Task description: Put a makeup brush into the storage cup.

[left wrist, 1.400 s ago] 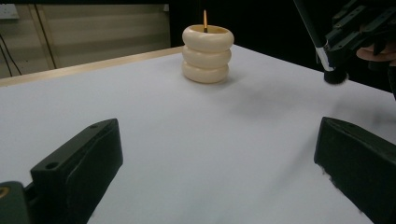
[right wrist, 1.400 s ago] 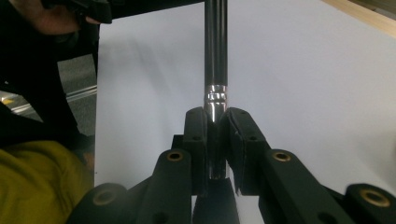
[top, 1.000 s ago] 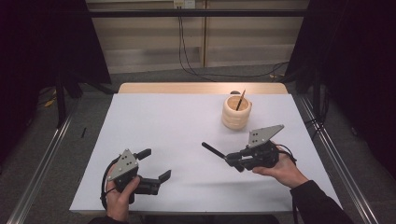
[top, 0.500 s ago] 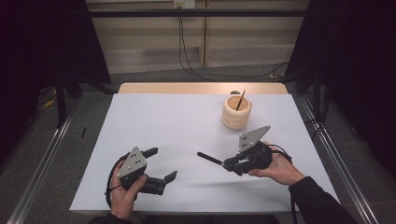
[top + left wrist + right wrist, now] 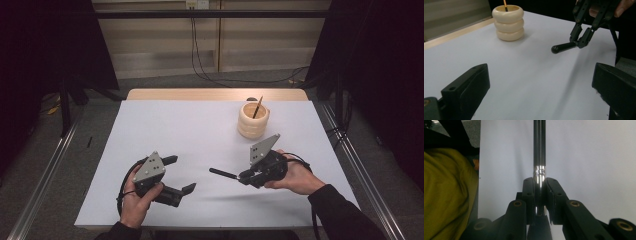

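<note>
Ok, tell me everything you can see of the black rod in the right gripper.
The black rod is slim, dark and glossy, with a shiny metal band and a rounded free end. The right gripper is shut on one end; the rest sticks out roughly level just above the white table, pointing toward the left gripper.

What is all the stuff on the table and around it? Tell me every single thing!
Table: one, white top with a wooden far edge, in the middle.
Pot: one, cream, shaped like stacked rings, far right part of the table.
Stick: one, thin, orange-brown, standing tilted in the pot.
Black rod: one, dark with a shiny metal band, held off the table in the right claw, pointing left.
Cables: a few, black, on the floor behind the table.
Left claw: one, black with a grey plate, open, near left of the table.
Right claw: one, black with a grey plate, shut on the rod.
Hands: two, one on each claw.
</note>
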`<act>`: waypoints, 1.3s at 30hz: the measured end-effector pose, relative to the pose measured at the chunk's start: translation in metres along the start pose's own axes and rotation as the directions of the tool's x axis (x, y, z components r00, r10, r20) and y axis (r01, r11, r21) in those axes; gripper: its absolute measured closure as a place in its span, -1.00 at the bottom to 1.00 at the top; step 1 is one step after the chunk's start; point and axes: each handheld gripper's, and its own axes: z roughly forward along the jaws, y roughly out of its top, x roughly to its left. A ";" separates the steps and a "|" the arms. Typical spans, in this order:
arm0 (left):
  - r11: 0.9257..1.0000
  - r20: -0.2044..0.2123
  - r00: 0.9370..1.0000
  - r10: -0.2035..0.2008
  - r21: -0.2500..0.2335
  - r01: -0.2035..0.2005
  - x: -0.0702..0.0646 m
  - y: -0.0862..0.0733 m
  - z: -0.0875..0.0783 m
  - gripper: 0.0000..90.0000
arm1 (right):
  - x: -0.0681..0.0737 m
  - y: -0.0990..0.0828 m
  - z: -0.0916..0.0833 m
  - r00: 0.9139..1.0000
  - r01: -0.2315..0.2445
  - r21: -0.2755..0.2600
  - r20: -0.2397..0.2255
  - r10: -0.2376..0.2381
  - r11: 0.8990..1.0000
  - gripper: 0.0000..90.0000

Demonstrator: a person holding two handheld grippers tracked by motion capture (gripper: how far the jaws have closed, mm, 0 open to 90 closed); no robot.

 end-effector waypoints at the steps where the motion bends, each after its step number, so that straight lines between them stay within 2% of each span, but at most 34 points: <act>1: 1.000 0.007 1.000 0.002 0.010 -0.002 0.000 0.001 0.001 -0.97 | 0.000 0.001 0.002 1.000 0.007 0.019 -0.004 -0.007 1.000 0.73; 8: 0.999 0.019 1.000 0.019 0.042 -0.020 -0.002 0.007 0.008 -0.97 | 0.000 0.007 0.009 0.999 0.030 0.084 -0.021 -0.028 0.996 0.73; 9: 0.999 0.038 0.999 0.019 0.049 -0.021 -0.002 0.009 0.010 -0.97 | 0.000 0.007 0.009 1.000 0.020 0.086 -0.019 -0.019 0.996 0.73; 12: 0.997 0.049 0.998 0.025 0.073 -0.029 -0.003 0.011 0.013 -0.96 | 0.001 0.010 0.011 0.999 0.035 0.103 -0.021 -0.033 0.994 0.73; 13: 0.996 0.060 0.998 0.030 0.082 -0.035 -0.004 0.012 0.016 -0.96 | 0.002 0.010 0.012 0.999 0.037 0.120 -0.040 -0.033 0.992 0.73; 16: 0.995 0.069 0.997 0.035 0.096 -0.041 -0.004 0.014 0.018 -0.96 | 0.002 0.012 0.014 0.999 0.044 0.137 -0.036 -0.039 0.990 0.73; 17: 0.993 0.079 0.996 0.039 0.112 -0.047 -0.005 0.015 0.021 -0.96 | 0.003 0.014 0.015 0.999 0.043 0.160 -0.035 -0.038 0.986 0.73; 19: 0.992 0.084 0.996 0.035 0.118 -0.045 -0.006 0.016 0.023 -0.96 | 0.002 0.015 0.017 0.998 0.051 0.162 -0.043 -0.045 0.986 0.73; 26: 0.983 0.118 0.991 0.061 0.167 -0.080 -0.007 0.022 0.029 -0.96 | 0.004 0.021 0.023 0.997 0.062 0.205 -0.061 -0.050 0.977 0.73; 28: 0.975 0.146 0.986 0.076 0.195 -0.104 -0.009 0.023 0.032 -0.96 | 0.004 0.023 0.025 0.996 0.062 0.219 -0.070 -0.048 0.974 0.73; 31: 0.972 0.163 0.983 0.082 0.206 -0.115 -0.010 0.023 0.035 -0.95 | 0.005 0.023 0.027 0.995 0.072 0.230 -0.077 -0.055 0.970 0.73; 34: 0.963 0.184 0.980 0.082 0.238 -0.125 -0.014 0.020 0.042 -0.95 | 0.005 0.025 0.030 0.994 0.086 0.239 -0.088 -0.067 0.967 0.73; 35: 0.959 0.191 0.978 0.087 0.250 -0.134 -0.014 0.020 0.044 -0.95 | 0.006 0.025 0.030 0.994 0.075 0.247 -0.096 -0.052 0.966 0.73; 36: 0.959 0.191 0.978 0.087 0.250 -0.134 -0.014 0.020 0.044 -0.95 | 0.005 0.025 0.031 0.993 0.088 0.245 -0.094 -0.066 0.966 0.73; 37: 0.953 0.204 0.975 0.088 0.267 -0.142 -0.015 0.021 0.047 -0.95 | 0.006 0.025 0.032 0.994 0.078 0.254 -0.095 -0.055 0.964 0.73; 38: 0.951 0.215 0.972 0.092 0.271 -0.150 -0.015 0.021 0.049 -0.95 | 0.006 0.026 0.032 0.994 0.080 0.255 -0.092 -0.058 0.964 0.73; 39: 0.951 0.215 0.972 0.092 0.271 -0.150 -0.015 0.021 0.049 -0.95 | 0.006 0.026 0.033 0.993 0.090 0.255 -0.098 -0.066 0.963 0.73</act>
